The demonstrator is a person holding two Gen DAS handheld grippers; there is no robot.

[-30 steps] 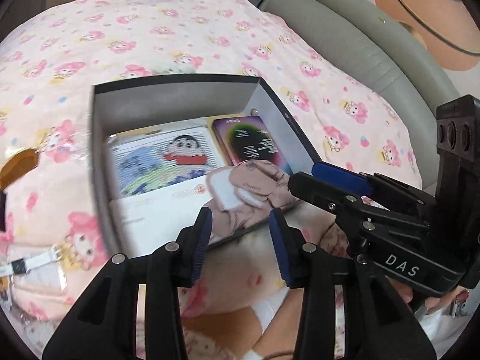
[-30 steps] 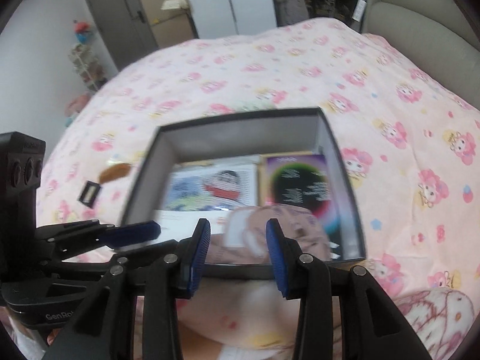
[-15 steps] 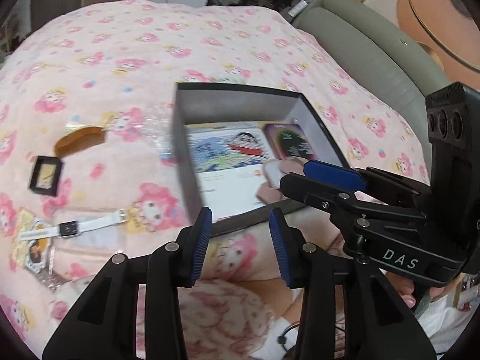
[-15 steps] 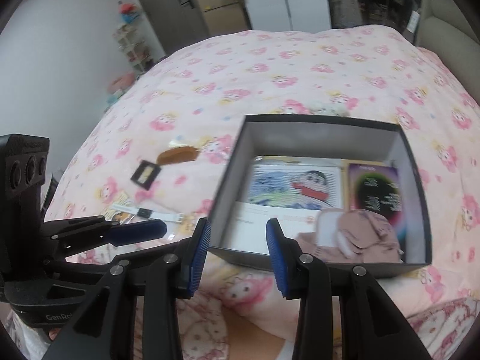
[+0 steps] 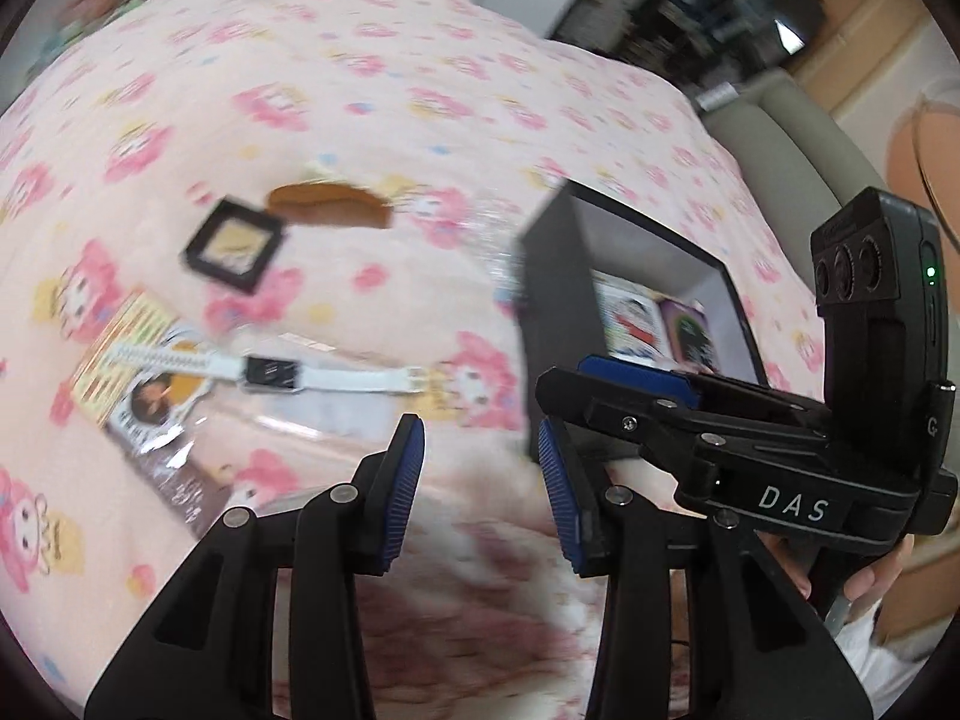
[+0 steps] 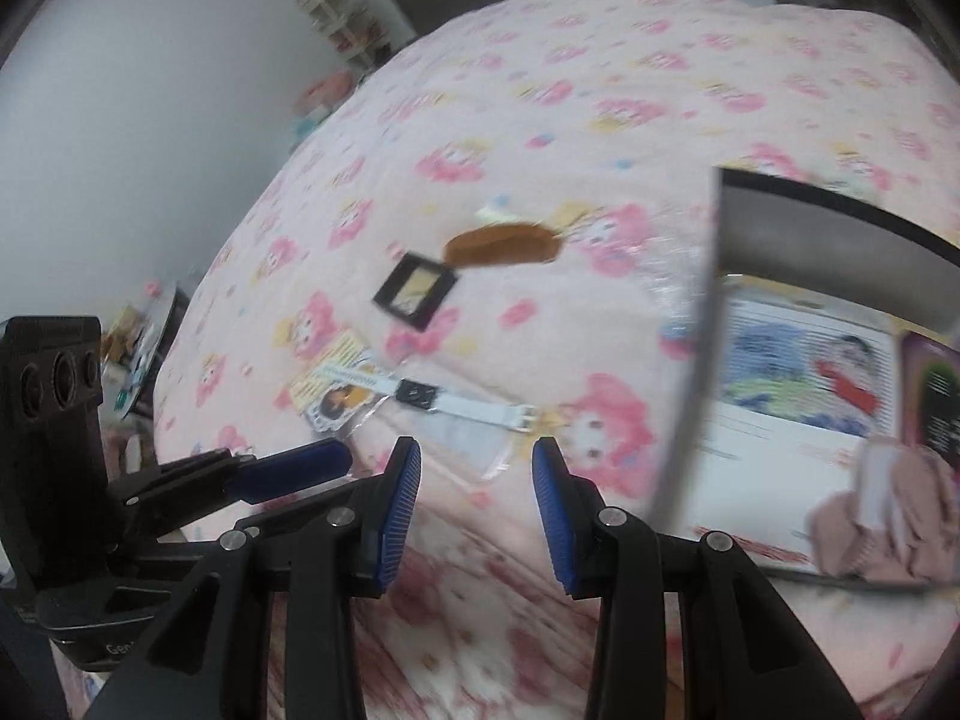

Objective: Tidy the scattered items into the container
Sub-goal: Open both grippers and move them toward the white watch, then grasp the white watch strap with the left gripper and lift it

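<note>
A dark box (image 5: 552,306) (image 6: 840,222) sits on the pink bed, holding a cartoon picture (image 6: 804,372), a dark card (image 6: 936,396) and a pink cloth (image 6: 888,534). Left of it lie a white watch (image 5: 288,372) (image 6: 462,399), a brown comb (image 5: 327,204) (image 6: 501,243), a small black frame (image 5: 234,246) (image 6: 414,291) and a yellow card packet (image 5: 126,354) (image 6: 333,390). My left gripper (image 5: 480,480) is open and empty, just nearer than the watch. My right gripper (image 6: 474,498) is open and empty, near the watch's buckle end; it also shows in the left wrist view (image 5: 630,384).
The pink patterned blanket (image 6: 600,90) covers the whole bed. A grey headboard (image 5: 780,144) stands beyond the box. A white wall (image 6: 120,90) and shelves (image 6: 342,18) are at the far left. My left gripper's body (image 6: 66,450) is at the right wrist view's left edge.
Both grippers swung left, away from the box, toward the scattered watch, comb, frame and card. The pink cloth stays in the box. Both stay open.
</note>
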